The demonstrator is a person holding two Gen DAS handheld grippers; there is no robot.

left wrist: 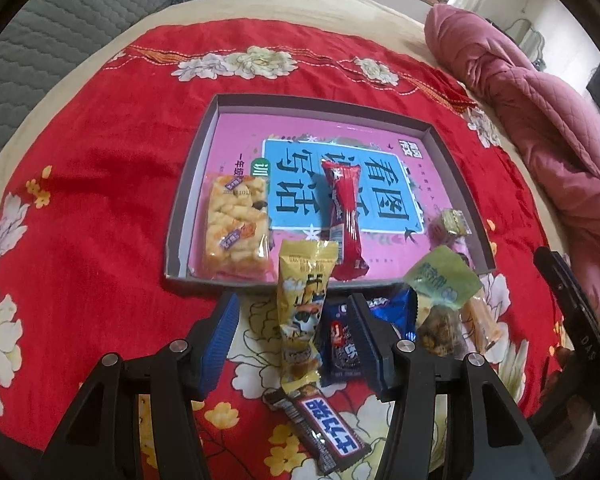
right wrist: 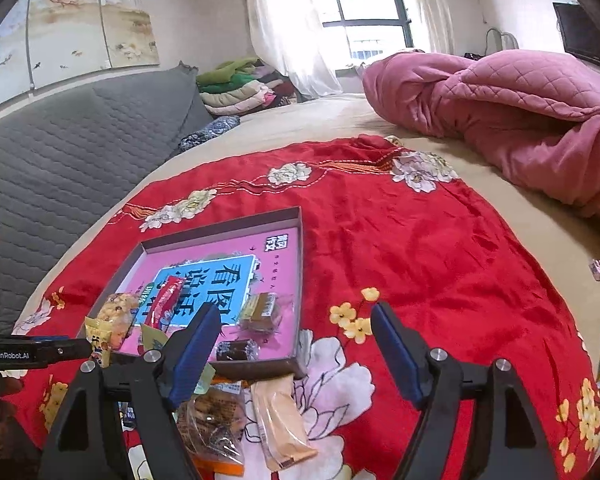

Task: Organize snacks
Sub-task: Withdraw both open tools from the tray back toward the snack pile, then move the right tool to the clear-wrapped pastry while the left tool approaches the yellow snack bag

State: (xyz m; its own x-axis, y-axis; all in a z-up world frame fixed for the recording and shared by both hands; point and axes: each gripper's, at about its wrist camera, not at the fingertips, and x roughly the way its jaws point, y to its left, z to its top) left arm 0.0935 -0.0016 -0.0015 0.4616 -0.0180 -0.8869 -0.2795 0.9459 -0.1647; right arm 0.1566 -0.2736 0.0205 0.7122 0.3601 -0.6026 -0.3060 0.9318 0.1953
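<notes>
- Tray (left wrist: pixel 188 184): shallow grey box, pink printed liner, flat on red floral cloth.
- Rice-cracker pack (left wrist: pixel 236 224): clear wrap, flat in tray's near-left corner.
- Red bar (left wrist: pixel 342 220): lengthwise mid-tray.
- Small brown packs (right wrist: pixel 262 312) at tray's right side.
- Yellow pack (left wrist: pixel 300 312): upright, top leaning over tray's near rim.
- Blue, green, orange packs + dark choc bar (left wrist: pixel 324 428): on cloth, outside near rim.

Grippers, both tilted down.
Left gripper (left wrist: pixel 292 332): jaws parted, pads clear of contact. Right gripper (right wrist: pixel 296 344): jaws wide, nothing between.
</notes>
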